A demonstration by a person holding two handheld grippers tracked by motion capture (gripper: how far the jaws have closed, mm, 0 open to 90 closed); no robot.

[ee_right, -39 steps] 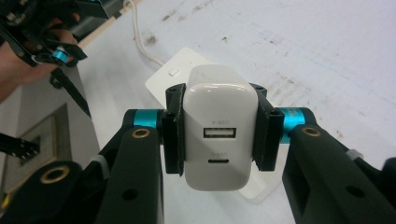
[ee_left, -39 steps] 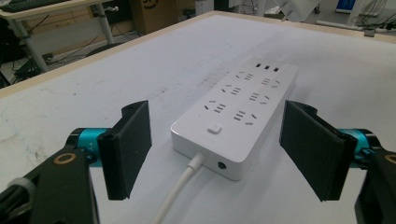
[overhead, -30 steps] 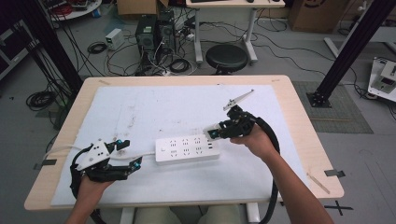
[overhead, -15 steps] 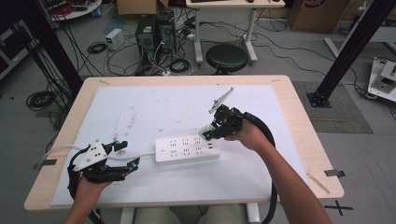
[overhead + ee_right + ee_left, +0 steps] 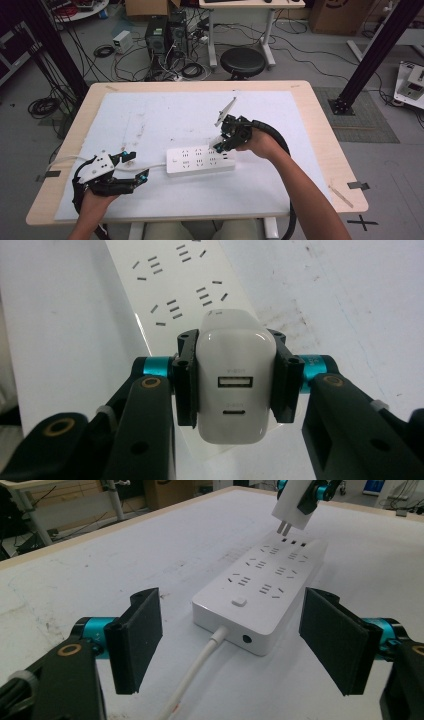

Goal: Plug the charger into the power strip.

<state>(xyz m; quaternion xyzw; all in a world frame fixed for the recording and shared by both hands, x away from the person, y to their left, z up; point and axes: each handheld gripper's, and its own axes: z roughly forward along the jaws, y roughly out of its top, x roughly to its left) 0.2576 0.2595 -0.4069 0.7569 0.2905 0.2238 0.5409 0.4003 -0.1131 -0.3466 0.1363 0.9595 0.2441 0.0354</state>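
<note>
One white plastic power strip point(image 5: 200, 160) on the bench point(image 5: 320, 150); one white two-port USB charger point(image 5: 230, 377) clamped in right gripper point(image 5: 230, 385) jaws; left gripper point(image 5: 232, 640) jaws wide apart, empty.

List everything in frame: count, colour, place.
Power strip: 1, white, mid-mat, cord running toward the left gripper.
USB charger: 1, white, clamped in the right gripper, prongs just above the strip's far end.
Mat: 1, white, covering the tabletop.
Table: 1, light wood.
Stool: 1, black, on the floor behind the table.
Computer towers: 2, black, on the floor among cables.
Left gripper: 1, black, open, near the strip's cord end.
Right gripper: 1, black, shut.
</note>
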